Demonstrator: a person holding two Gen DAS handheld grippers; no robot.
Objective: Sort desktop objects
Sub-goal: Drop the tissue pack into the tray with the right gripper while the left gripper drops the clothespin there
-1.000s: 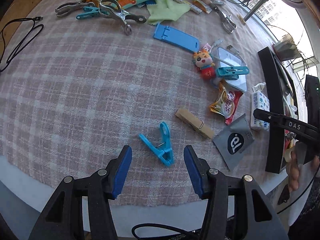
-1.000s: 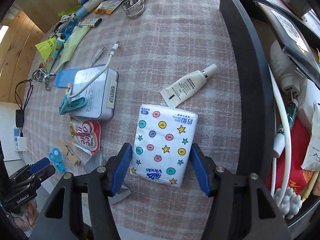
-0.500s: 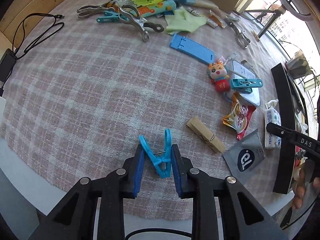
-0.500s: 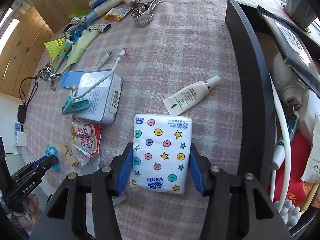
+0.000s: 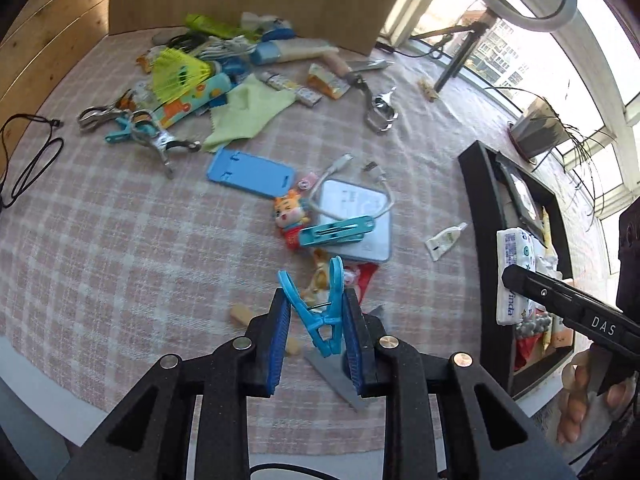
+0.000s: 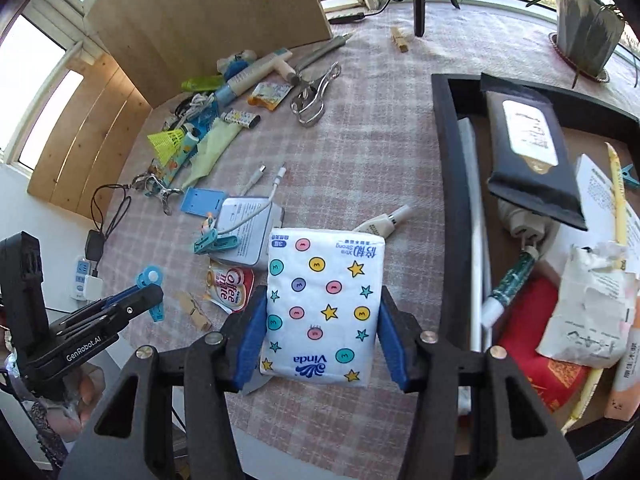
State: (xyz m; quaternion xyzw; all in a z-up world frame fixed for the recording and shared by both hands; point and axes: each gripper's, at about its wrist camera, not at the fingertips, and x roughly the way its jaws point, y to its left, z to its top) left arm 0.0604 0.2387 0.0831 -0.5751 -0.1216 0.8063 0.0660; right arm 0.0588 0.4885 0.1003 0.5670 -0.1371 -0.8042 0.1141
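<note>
left claw [image 5: 316,336] pinching the blue clothespin [image 5: 320,312], pads squeezing its splayed handle arms, peg lifted off the checked tabletop [image 5: 120,248]. risk: pads bear on sloping arms, so the peg could pivot or squirt out mid-carry; squeezing harder only opens its mouth. below it lie a wooden peg [image 5: 244,316] and a grey sachet [image 5: 332,372], so a drop lands back in the clutter. right claw [image 6: 320,332] pinching the tissue pack [image 6: 324,304] by its sides, raised just left of the black tray [image 6: 452,184]. risk: soft pack may buckle and slide; the tray is already crowded, so it could catch the near wall or perch on the heap.
</note>
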